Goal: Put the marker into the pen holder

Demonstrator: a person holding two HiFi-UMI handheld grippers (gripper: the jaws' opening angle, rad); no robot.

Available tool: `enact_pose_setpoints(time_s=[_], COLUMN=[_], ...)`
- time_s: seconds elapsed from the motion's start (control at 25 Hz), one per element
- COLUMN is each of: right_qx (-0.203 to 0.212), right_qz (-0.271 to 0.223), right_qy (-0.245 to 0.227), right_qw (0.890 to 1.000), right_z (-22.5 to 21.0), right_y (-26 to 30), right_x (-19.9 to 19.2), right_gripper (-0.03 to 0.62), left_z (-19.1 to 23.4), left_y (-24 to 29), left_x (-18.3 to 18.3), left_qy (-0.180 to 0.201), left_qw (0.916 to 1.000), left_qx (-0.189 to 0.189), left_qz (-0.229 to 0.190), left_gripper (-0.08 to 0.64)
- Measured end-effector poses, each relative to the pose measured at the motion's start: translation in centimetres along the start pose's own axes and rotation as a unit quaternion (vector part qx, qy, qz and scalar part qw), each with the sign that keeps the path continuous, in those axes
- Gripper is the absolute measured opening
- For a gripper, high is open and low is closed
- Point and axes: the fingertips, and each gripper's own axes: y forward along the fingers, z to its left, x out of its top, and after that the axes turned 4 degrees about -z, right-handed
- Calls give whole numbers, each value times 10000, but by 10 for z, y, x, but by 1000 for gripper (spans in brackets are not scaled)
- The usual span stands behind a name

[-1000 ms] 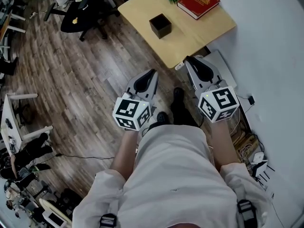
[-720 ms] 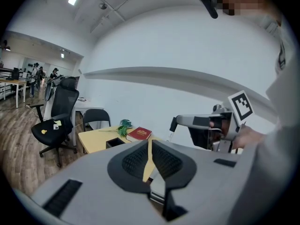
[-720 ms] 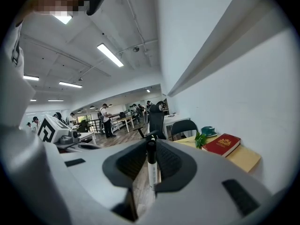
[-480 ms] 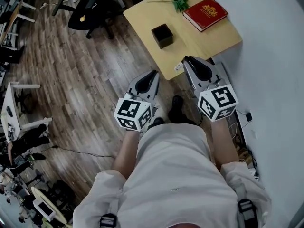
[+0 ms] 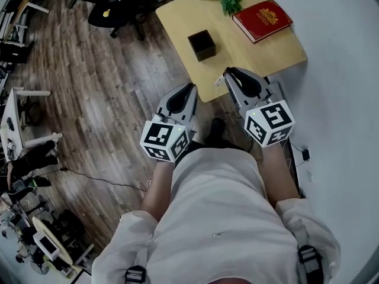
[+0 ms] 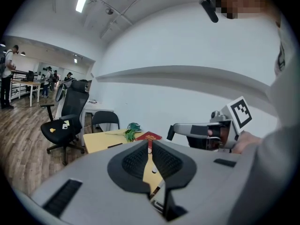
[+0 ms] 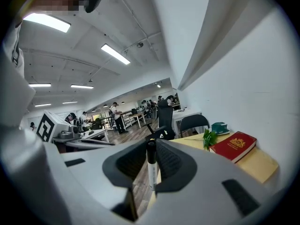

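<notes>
At the near edge of the wooden counter [image 5: 266, 52], a person holds both grippers level (a red book [image 5: 262, 19] lies at the far side). The black holder [image 5: 201, 44] stands ahead and slightly left of the right gripper [image 5: 228, 74], the nearer one. That gripper is clamped on the marker [image 7: 151, 168], whose long axis runs upright across the jaws. The left gripper [image 5: 189, 89] is closed on nothing, just short of the counter.

White-bodied, black-capped marker [image 7: 151, 168]; black pen holder [image 5: 201, 45]; red book [image 5: 262, 20]
</notes>
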Motion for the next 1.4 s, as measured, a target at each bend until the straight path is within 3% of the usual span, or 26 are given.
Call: enact_pose_setpoints(time_s=[0.52, 0.92, 1.4], right_qx=[285, 111, -305], right_qz=[104, 108, 196], right_qy=[-122, -103, -62], right_qw=[9995, 9998, 9993], right_z=[-1, -12, -31], right_y=[18, 40, 98], right_x=[-1, 9, 25], right_gripper=[61, 61, 63], left_z=[11, 29, 85], left_y=[7, 25, 56], left_x=[4, 11, 33], left_qy=[-34, -40, -17], left_qw=[9998, 10000, 9992], left_qx=[205, -4, -365], left_qz=[15, 53, 184], left_gripper=[26, 26, 26])
